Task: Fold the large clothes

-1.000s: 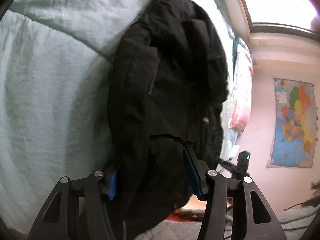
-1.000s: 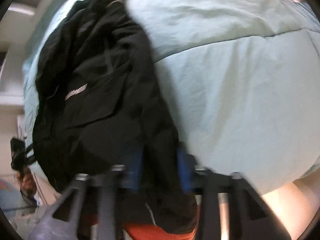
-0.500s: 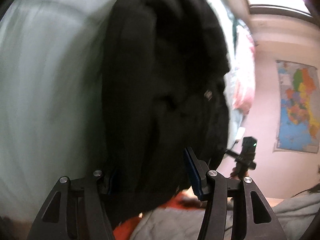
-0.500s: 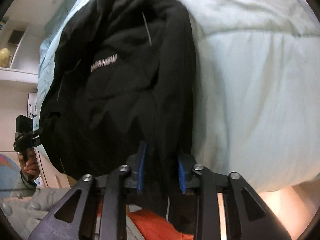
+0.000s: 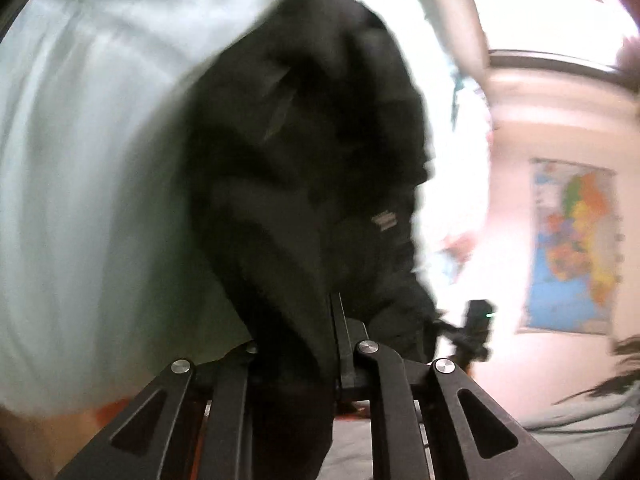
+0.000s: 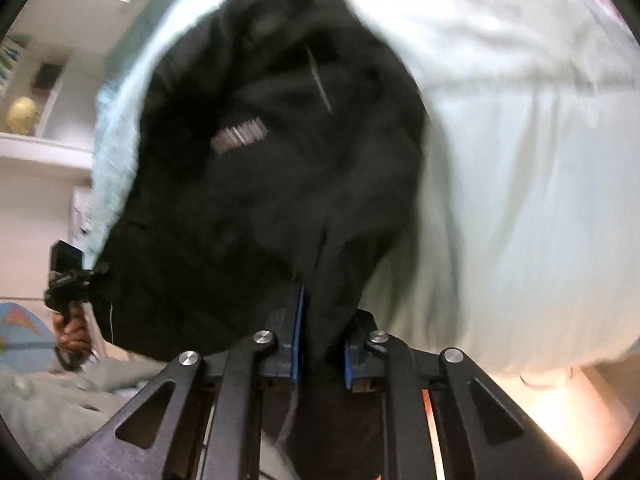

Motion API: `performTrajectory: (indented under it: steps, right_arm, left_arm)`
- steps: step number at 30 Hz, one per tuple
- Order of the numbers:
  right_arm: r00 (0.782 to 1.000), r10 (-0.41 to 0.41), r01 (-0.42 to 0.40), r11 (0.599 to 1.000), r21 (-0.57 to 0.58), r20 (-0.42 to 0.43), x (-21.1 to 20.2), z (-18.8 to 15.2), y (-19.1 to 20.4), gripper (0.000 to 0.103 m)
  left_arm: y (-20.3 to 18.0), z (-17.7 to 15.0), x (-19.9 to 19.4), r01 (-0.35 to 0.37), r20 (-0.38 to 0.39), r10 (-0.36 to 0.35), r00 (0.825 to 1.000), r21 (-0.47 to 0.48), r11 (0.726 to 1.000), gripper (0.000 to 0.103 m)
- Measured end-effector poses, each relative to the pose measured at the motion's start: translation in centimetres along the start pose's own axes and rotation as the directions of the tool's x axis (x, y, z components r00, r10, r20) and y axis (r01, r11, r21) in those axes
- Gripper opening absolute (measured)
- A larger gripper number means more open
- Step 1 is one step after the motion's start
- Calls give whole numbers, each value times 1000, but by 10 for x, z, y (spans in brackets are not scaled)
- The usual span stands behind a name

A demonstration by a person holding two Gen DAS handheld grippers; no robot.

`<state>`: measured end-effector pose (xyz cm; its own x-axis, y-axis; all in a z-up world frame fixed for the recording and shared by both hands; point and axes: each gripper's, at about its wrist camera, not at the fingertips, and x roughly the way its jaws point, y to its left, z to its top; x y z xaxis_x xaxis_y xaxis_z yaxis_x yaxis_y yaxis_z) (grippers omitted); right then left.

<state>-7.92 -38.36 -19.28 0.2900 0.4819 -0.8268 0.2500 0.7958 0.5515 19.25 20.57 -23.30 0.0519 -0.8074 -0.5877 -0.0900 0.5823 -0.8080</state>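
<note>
left gripper (image 5: pixel 296 344): jaws clamped on the near hem of the bulky black fabric jacket (image 5: pixel 316 168); cloth fills the gap between the fingers and hangs below them.
right gripper (image 6: pixel 320 344): blue-padded jaws pinched on a fold of the same jacket (image 6: pixel 272 168), fabric bunched between the pads.
jacket position: held at its near edge by both grippers, the rest spread away over the pale mint-green quilted bedspread (image 5: pixel 92 168); far end looks to rest on the bed, contact blurred.
jacket detail: grey printed logo strip (image 6: pixel 239 135) on the chest, thin light zip line to the right of it.
bedspread: fills the right side of the right wrist view (image 6: pixel 520 168).
background left view: colourful wall map (image 5: pixel 576 248) far right.
background right view: yellow round object (image 6: pixel 22 115) on a white shelf, far left.
image quality: both views motion-blurred.
</note>
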Motion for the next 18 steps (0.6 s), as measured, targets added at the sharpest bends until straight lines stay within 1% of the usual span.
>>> performTrajectory:
  steps: [2,3,5,7,9,11,13,15,18]
  right_arm:
    - [998,44,-44,999,-2,48,-13,19,7,19]
    - [995,68,-68,998,-7,73,-20,30,12,19]
    - [990,95,-93,995,-24,106,-28,50,22,19]
    - [984,115,-109,993,-50,136,-36,72,35,19]
    - [979,125,-116,991,-61,161,-36,91,60,19]
    - [973,133,-121,990,-75,189,-45,107,67,19]
    - [962,143,-126,988,-88,231,-58,130,74,19]
    - [955,135,-114,989,-91,266,-69,151,75,19]
    - [934,141,-133,990,-46,327,-84,194,67,19]
  left_arm:
    - [-17,15,-5,74,33,-75,997,21,997,14]
    - [-23,22,-7,97,45,-98,994,29,995,14]
    - [-38,39,-11,158,64,-161,985,52,986,14]
    - [-49,57,-18,182,78,-188,979,78,980,14]
    - [-67,76,-22,204,98,-215,972,112,973,14]
    - [-80,91,-28,217,124,-236,964,145,965,14]
    - [-90,110,-33,241,159,-265,951,158,958,14]
    - [-95,131,-41,248,197,-278,940,163,955,15]
    - [-98,167,-41,279,253,-308,917,144,949,17]
